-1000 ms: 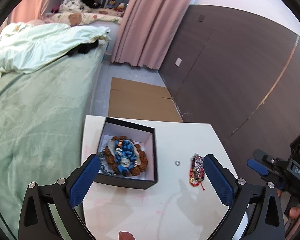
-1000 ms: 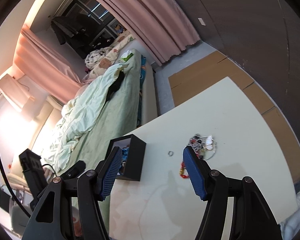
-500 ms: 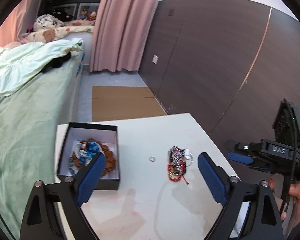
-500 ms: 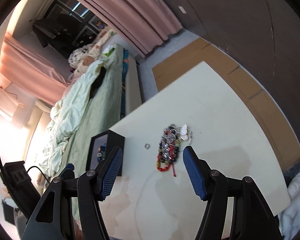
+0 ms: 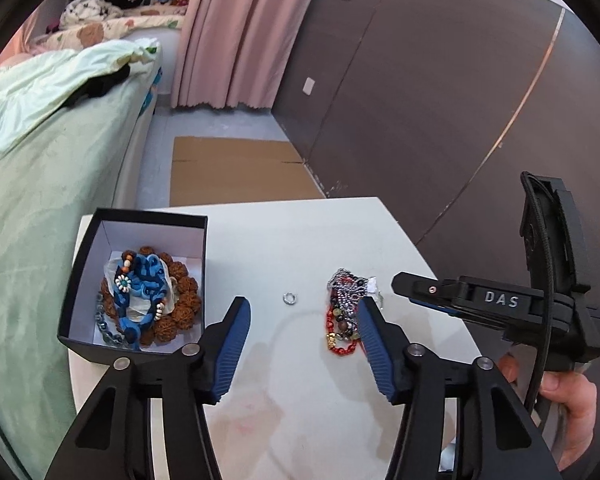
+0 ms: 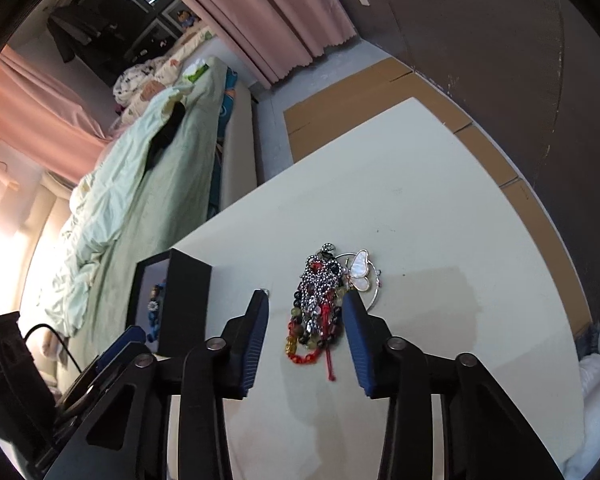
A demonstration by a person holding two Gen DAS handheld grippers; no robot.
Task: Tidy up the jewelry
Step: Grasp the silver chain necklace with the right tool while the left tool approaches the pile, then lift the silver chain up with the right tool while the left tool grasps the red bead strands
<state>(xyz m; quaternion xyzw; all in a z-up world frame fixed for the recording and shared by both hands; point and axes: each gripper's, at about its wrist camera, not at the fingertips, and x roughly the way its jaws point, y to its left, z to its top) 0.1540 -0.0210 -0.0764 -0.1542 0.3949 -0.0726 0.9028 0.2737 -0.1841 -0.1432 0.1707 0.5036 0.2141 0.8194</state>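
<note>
I bring my right gripper [image 6: 305,308], jaws apart and just closing, astride the jewelry tangle [image 6: 318,308] mid-tabletop [image 6: 440,240], beside the black box [image 5: 136,280]. Limp, light, snag-prone strands: I would pinch the bunched middle. My left gripper [image 5: 304,320], also narrowing, holds nothing.

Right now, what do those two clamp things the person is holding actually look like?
Each claw is a black plastic frame of two angled arms with silver screws at the joints, ending in two long, ribbed blue fingers. The left claw and right claw look the same. Seen from the side, the right one carries white "DAS" lettering and a black cable. No sleeve shows.
</note>
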